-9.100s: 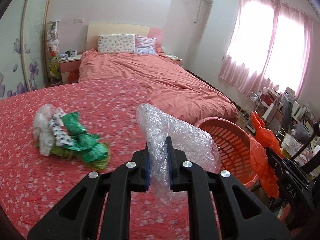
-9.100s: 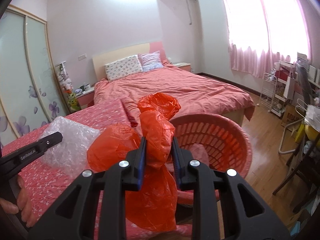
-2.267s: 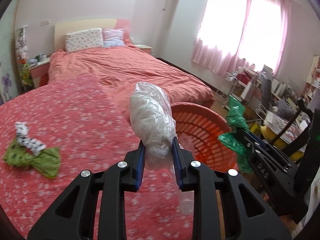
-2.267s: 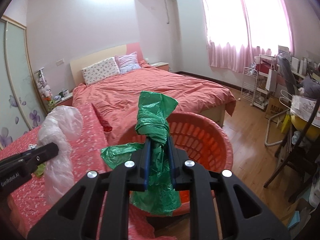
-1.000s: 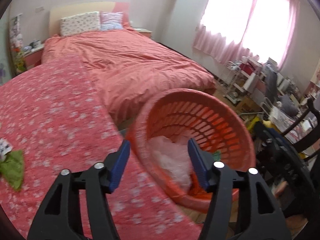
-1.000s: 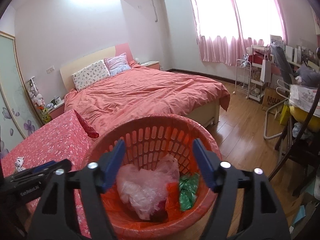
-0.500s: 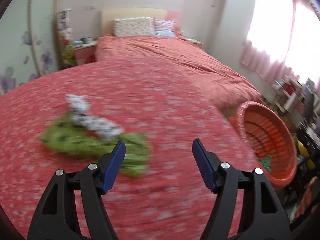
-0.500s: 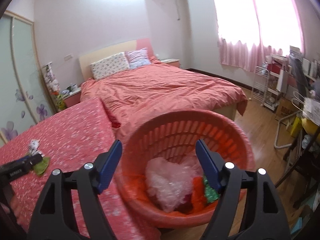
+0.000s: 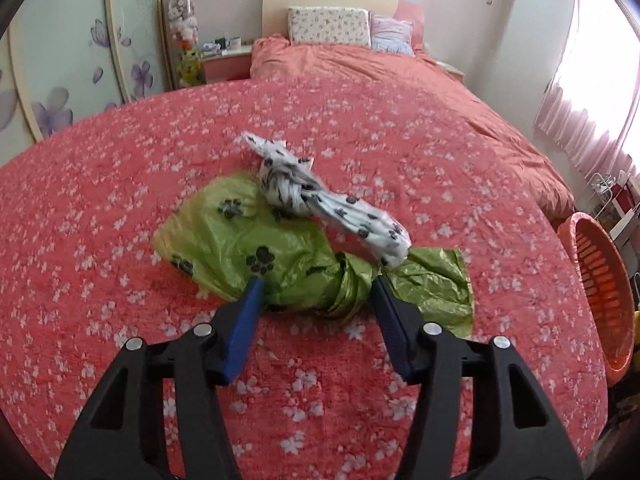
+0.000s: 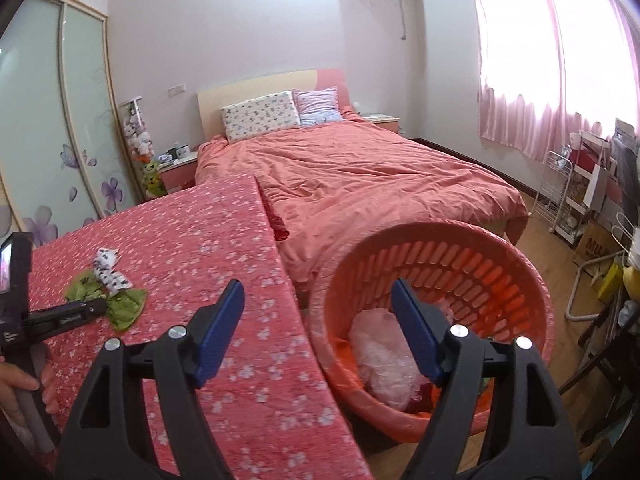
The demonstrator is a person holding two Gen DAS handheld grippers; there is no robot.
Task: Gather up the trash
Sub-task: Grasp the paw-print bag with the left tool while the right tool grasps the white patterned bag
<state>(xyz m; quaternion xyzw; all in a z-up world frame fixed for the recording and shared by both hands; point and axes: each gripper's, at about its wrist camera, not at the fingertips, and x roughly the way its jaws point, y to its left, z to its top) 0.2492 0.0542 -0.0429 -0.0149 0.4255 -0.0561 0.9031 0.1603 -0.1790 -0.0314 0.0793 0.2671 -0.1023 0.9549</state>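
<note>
Bedroom, pink walls; work surface is a table under a red flowered cloth (image 9: pixel 120 184), with the bed (image 10: pixel 360 176) behind.

Item 1: green paw-print bag (image 9: pixel 280 264), crumpled, lying on the cloth. Item 2: white paw-print bag (image 9: pixel 320 196), knotted, resting across the green one's far edge and touching it.

Item 3: orange basket (image 10: pixel 516 264) off the table's right edge, already holding a pale plastic wad and scraps.

My left gripper (image 9: pixel 316 292) straddles the green bag's twisted neck, jaws closing, pads not yet pressing. My right gripper (image 10: pixel 318 292) hangs spread and empty between table edge and basket.

Step in hand, as I judge it: pickup of the last two pieces. Next: finish the pinch on the neck, lift clear of the white bag, and bring the right gripper over for that one.
</note>
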